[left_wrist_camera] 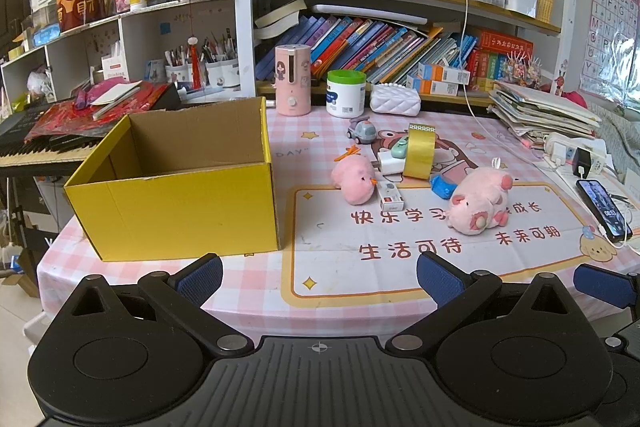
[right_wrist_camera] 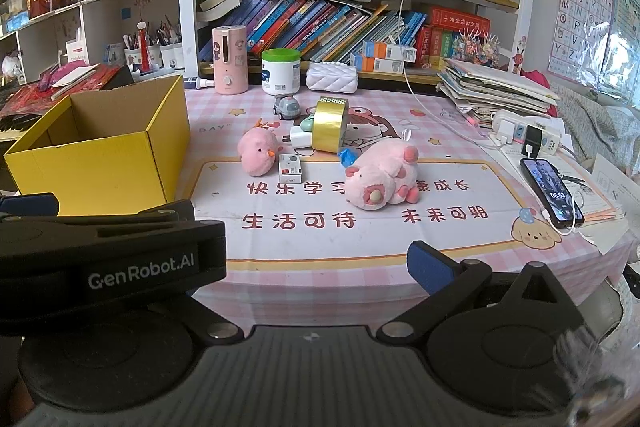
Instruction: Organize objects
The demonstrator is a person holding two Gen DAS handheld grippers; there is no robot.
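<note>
1. Here, the left gripper (left_wrist_camera: 320, 281) and right gripper (right_wrist_camera: 316, 267) hang fully spread, empty, above the table (left_wrist_camera: 248, 283) edge.
2. Toys lie mid-table: pig (left_wrist_camera: 478, 201), chick (left_wrist_camera: 354, 181), tape (left_wrist_camera: 418, 151), car (left_wrist_camera: 360, 131).
3. The box (left_wrist_camera: 176, 183) stands open, left of them.

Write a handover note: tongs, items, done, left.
Left tongs: open, empty, at the near table edge.
Right tongs: open, empty, beside the left.
Yellow box: on the left of the table, nothing visible inside.
Pink chick, pink pig, gold tape roll, toy car, small white box: all on the mat.
Done: nothing boxed.
Left: probably everything.
</note>
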